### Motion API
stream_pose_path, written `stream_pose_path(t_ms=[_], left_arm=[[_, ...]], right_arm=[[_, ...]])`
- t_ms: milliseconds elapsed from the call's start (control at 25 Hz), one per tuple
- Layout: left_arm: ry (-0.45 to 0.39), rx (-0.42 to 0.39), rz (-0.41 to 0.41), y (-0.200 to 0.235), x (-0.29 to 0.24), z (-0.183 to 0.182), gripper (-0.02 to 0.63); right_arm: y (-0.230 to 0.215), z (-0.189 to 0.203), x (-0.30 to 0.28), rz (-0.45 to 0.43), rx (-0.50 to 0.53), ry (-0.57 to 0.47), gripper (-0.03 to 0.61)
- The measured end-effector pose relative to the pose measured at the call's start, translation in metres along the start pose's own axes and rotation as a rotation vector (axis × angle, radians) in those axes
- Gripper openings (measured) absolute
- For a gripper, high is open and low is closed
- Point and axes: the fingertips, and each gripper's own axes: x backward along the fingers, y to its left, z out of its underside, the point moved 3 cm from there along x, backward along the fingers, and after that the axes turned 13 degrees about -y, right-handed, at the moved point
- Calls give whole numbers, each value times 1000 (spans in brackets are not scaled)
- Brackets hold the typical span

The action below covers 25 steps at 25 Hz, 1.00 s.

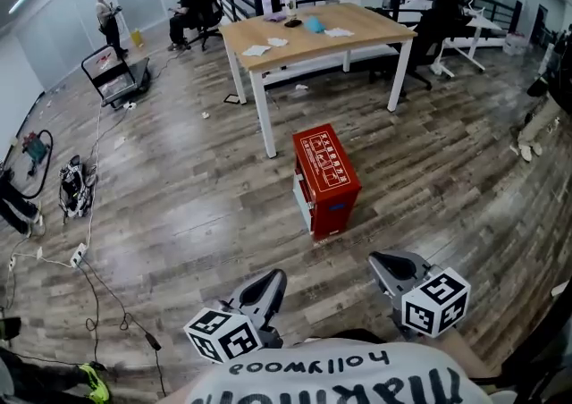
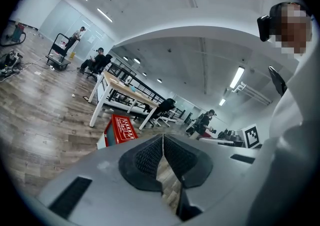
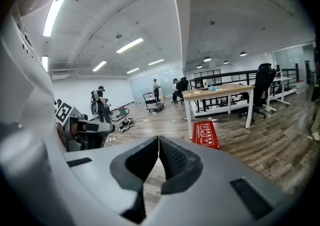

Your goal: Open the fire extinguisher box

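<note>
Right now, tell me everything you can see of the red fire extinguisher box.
The fire extinguisher box is a red, metal-looking oblong with white print on its top face, a paler long side and a blue patch on its near end. It looks closed and rests on the wooden floor near the table, touching nothing else.

The left hand-held gripper [image 1: 265, 289] and right hand-held gripper [image 1: 393, 266] have jaws pressed together.

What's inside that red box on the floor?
Nothing inside shows. The red box stands shut on the wooden floor; its printed top and walls cover whatever it holds.
</note>
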Motion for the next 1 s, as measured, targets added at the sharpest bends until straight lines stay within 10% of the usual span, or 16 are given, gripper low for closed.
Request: stream_pose_path(t_ms=[1000], left_arm=[[-4,-17,-62,8,0,-9,15]], right_arm=[[-8,18,0,6,-51,19,11]])
